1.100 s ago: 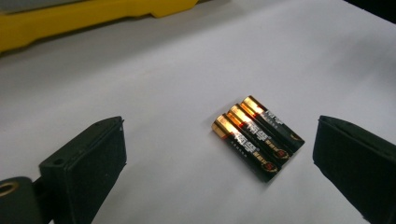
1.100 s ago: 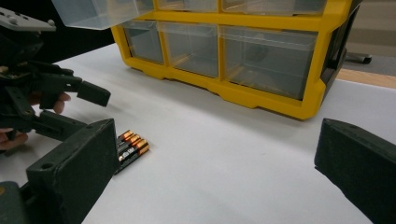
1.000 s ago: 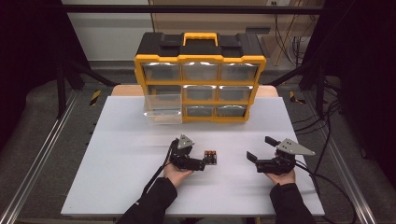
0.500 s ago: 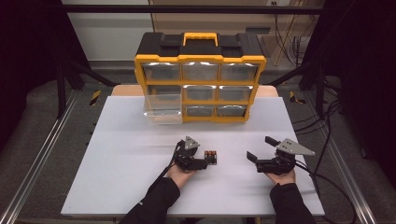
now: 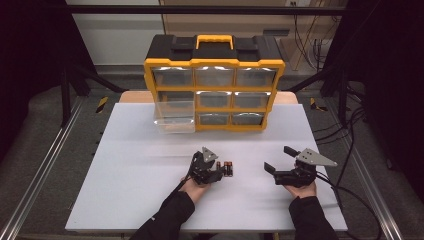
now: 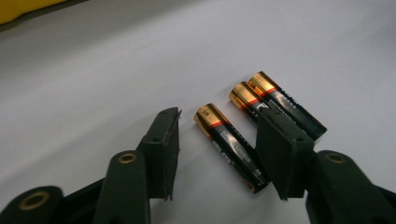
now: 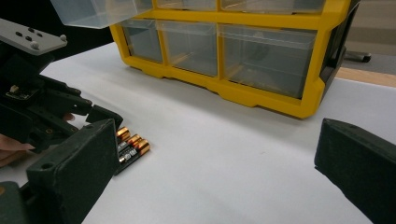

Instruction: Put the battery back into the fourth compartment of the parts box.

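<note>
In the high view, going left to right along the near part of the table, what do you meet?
Left black two-jaw gripper → three black and copper batteries → right black two-jaw gripper with grey plate.

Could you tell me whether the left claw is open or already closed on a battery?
Open. In the left gripper view, the left claw has its jaws apart, straddling the nearest battery lying flat on the table.
</note>
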`<move>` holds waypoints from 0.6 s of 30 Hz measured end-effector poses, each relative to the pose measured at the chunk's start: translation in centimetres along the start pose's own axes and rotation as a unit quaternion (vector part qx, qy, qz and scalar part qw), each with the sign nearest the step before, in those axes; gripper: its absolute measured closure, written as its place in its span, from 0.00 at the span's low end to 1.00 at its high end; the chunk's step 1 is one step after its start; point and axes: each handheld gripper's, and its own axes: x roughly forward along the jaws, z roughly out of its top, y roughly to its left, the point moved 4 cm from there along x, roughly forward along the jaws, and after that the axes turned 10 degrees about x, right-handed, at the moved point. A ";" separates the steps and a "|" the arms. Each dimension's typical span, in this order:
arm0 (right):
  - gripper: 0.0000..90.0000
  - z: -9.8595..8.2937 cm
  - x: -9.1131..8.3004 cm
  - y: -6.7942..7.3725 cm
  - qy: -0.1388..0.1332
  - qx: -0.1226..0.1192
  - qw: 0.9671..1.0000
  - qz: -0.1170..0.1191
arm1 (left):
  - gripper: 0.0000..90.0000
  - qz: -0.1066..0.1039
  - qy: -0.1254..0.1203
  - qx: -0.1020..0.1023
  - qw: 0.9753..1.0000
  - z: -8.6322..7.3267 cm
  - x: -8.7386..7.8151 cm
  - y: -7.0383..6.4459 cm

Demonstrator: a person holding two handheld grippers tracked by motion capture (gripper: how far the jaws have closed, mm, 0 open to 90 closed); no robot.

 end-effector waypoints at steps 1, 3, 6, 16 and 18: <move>0.00 0.0 0.0 0.0 0.001 0.001 1.000 0.000 | 0.57 0.005 0.002 0.000 1.000 0.0 0.0 0.0; 0.00 0.0 0.0 0.0 0.000 0.001 1.000 0.001 | 0.61 0.008 0.004 0.000 1.000 0.0 0.0 0.0; 0.00 0.0 0.0 0.0 0.000 0.001 1.000 0.001 | 0.66 0.011 0.007 -0.003 1.000 0.0 -0.1 0.0; 0.00 0.0 0.0 0.0 0.000 0.001 1.000 0.001 | 0.77 0.018 0.036 0.016 0.999 0.3 -0.4 -0.3; 0.00 0.0 0.0 0.0 0.000 0.002 1.000 0.001 | 0.78 0.020 0.042 0.023 0.999 0.4 -0.4 -0.3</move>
